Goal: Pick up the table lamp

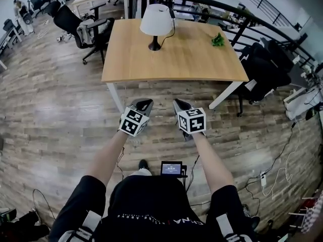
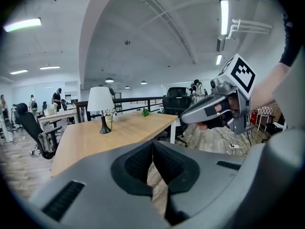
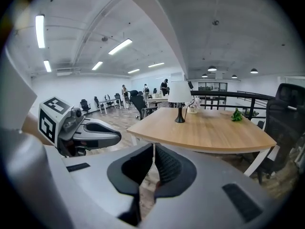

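Plank floor (image 1: pixel 60 115): a worn grey-brown wood grain is being shown across most of the head view. It is being stood on by the person, short of the table.

Table (image 1: pixel 176 64), upper centre of the head view: a pale, smooth wooden top with rounded corners is being carried on white legs. A black railing (image 1: pixel 222 6) and dark office chairs (image 1: pixel 75 21) are being seen around its far and left sides.

Table lamp (image 1: pixel 157 23): it is being left upright on the far part of the tabletop, in the upper middle of the frame. A white, matte, conical shade is being borne on a slim dark stem and a round dark base. A thin black cord is being trailed down beside it.

Left gripper (image 1: pixel 143 105) and right gripper (image 1: pixel 180 105), centre of the head view: both are being held side by side over the floor, well apart from the lamp. This is judged to be an approach not yet finished. In each gripper view the ribbed black pads are being pressed together with nothing between them. They would need parting before the stem could be taken.

Small green plant (image 1: pixel 218 40): a leafy sprig is being left near the table's right edge, clear of the lamp.
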The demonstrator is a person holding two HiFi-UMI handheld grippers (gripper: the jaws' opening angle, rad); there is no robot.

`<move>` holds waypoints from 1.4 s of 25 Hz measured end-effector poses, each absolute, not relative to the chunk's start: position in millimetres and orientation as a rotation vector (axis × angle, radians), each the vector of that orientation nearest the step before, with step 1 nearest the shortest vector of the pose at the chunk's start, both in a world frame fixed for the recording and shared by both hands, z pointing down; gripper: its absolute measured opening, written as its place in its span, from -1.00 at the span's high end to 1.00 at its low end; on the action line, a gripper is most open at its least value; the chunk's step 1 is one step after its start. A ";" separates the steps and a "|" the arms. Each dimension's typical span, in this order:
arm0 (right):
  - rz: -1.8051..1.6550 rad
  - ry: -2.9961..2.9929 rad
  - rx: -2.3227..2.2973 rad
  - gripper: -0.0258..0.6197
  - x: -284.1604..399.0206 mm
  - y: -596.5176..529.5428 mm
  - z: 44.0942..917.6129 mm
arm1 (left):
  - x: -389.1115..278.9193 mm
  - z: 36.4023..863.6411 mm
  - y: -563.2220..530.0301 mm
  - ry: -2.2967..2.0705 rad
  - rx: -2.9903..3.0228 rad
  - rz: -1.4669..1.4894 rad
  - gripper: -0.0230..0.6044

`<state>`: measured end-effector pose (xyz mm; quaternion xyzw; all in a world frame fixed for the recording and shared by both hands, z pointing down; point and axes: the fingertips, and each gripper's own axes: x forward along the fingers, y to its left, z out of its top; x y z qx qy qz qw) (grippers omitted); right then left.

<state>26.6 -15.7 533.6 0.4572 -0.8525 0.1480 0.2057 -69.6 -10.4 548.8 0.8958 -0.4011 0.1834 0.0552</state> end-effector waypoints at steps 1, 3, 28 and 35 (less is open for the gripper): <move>0.418 -2.372 1.281 0.81 23.3 -25.6 533.1 | -73.9 548.2 -20.6 -1.214 2.720 0.555 0.87; 0.434 -2.366 1.300 0.81 17.0 -43.4 533.2 | -82.3 547.4 -39.6 -1.206 2.724 0.551 0.86; 0.486 -2.382 1.232 0.81 -25.8 -200.8 560.0 | -123.9 582.5 -181.3 -1.235 2.630 0.573 0.87; 0.506 -2.409 1.165 0.81 -5.9 -293.3 566.0 | -101.4 583.2 -274.2 -1.290 2.580 0.590 0.87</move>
